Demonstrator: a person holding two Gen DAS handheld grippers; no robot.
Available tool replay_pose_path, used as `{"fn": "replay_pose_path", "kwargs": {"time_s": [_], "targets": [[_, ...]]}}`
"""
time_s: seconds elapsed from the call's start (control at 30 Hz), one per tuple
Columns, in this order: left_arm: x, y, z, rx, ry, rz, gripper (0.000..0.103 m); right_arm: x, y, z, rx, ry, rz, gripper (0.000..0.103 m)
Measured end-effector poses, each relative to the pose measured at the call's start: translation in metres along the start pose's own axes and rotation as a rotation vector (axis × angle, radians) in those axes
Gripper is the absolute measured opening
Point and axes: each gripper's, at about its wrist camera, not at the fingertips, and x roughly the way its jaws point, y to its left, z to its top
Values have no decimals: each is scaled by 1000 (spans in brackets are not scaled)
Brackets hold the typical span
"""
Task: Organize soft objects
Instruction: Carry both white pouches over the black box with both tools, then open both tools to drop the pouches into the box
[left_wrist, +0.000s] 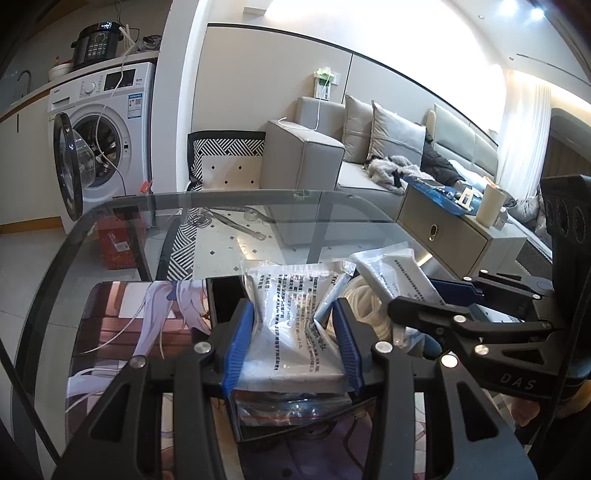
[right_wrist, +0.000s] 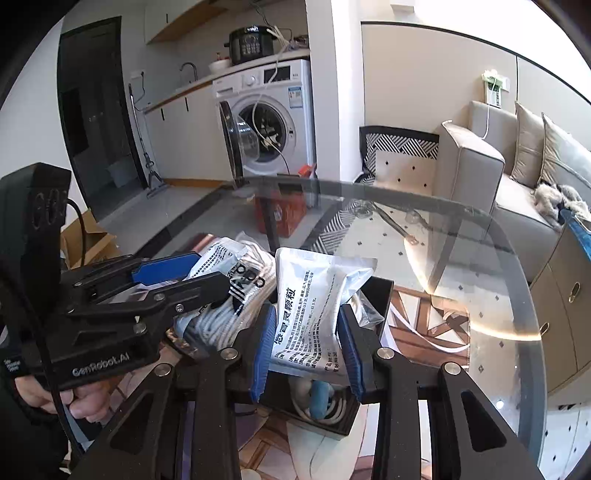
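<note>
Left gripper (left_wrist: 293, 347), its blue pads pressed against both sides of a clear-wrapped sachet (left_wrist: 295, 325), holds the packet with its long axis running forward along the fingers and its crimped far end pointing towards the sofa (left_wrist: 306, 155). Right gripper (right_wrist: 307, 350) is likewise clamped on a foil sachet (right_wrist: 314, 306) printed with large Chinese characters; that packet's long axis also runs forward between the pads, its sealed end leaning up and slightly left, towards the washing machine (right_wrist: 273, 122).

Both packets hang just above an open black box (right_wrist: 380, 295), where a coil of white cord (right_wrist: 221, 321) and other bagged items lie. The two tools sit side by side, close together.

The box rests on an illustrated mat (left_wrist: 122, 325) laid on a round glass table (left_wrist: 221, 206), through which a patterned rug (left_wrist: 229, 173) shows. A low cabinet (left_wrist: 443, 229) stands beside the sofa.
</note>
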Motion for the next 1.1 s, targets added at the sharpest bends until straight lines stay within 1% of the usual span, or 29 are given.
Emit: {"fn": "replay_pose_path", "kwargs": {"time_s": [0.47, 0.53, 0.6, 0.63, 0.7, 0.73, 0.77, 0.8, 0.83, 0.9, 0.93, 0.97, 1.03, 1.1], "targets": [[13, -3, -3, 42, 19, 24, 45, 27, 10, 2, -48, 35, -37, 34], [14, -2, -4, 42, 22, 24, 46, 26, 12, 0, -56, 31, -38, 36], [15, -4, -4, 45, 24, 29, 46, 25, 12, -1, -60, 25, -41, 43], [15, -4, -4, 46, 25, 33, 47, 24, 13, -1, -67, 17, -42, 49], [14, -4, -3, 45, 29, 32, 51, 20, 13, -5, -79, -4, -43, 52], [13, -4, -3, 45, 27, 31, 52, 17, 12, -6, -78, -16, -36, 56], [11, -4, -3, 47, 26, 29, 56, 14, 11, -7, -77, -27, -33, 63], [9, -4, -4, 50, 24, 30, 59, 9, 10, -9, -78, -43, -33, 67], [6, -4, -5, 53, 21, 30, 65, 5, 9, -10, -78, -54, -34, 70], [1, -3, -5, 57, 17, 29, 66, -6, 5, -12, -70, -81, -31, 72], [-1, -2, -6, 57, 16, 32, 69, -10, 4, -13, -65, -90, -30, 77], [-4, -1, -6, 55, 14, 35, 77, -15, 2, -15, -63, -99, -33, 82], [-11, 1, -6, 46, -3, 37, 86, -25, 1, -19, -58, -120, -44, 88], [-18, 2, -6, 43, -18, 34, 90, -32, 1, -22, -59, -132, -48, 92]]}}
